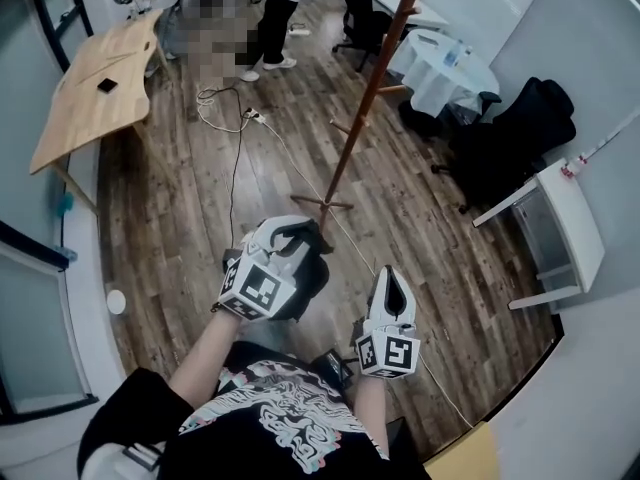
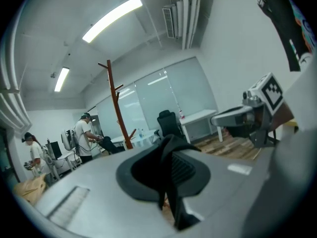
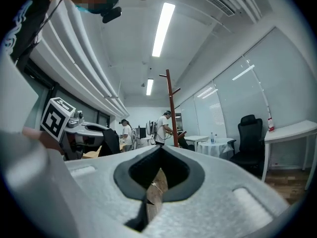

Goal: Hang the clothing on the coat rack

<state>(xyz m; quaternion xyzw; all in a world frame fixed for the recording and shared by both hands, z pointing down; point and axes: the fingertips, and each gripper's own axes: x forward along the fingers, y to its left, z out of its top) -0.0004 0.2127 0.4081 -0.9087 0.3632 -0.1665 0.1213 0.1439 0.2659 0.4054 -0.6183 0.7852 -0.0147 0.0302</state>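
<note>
A tall brown coat rack (image 1: 368, 88) stands on the wood floor ahead of me, with its foot at the middle of the head view. It also shows in the left gripper view as a coat rack (image 2: 117, 110) and in the right gripper view as a coat rack (image 3: 171, 108). My left gripper (image 1: 298, 232) is shut on a black piece of clothing (image 1: 308, 286), and the fabric (image 2: 171, 170) fills the gap between its jaws. My right gripper (image 1: 392, 282) is beside it on the right, shut with nothing in it (image 3: 159, 156).
A wooden table (image 1: 100, 78) stands far left. A white-covered round table (image 1: 445, 63) and black office chairs (image 1: 520, 128) are at the right, with a white desk (image 1: 570, 228) nearer. A cable (image 1: 235, 158) crosses the floor. People (image 1: 275, 18) stand at the back.
</note>
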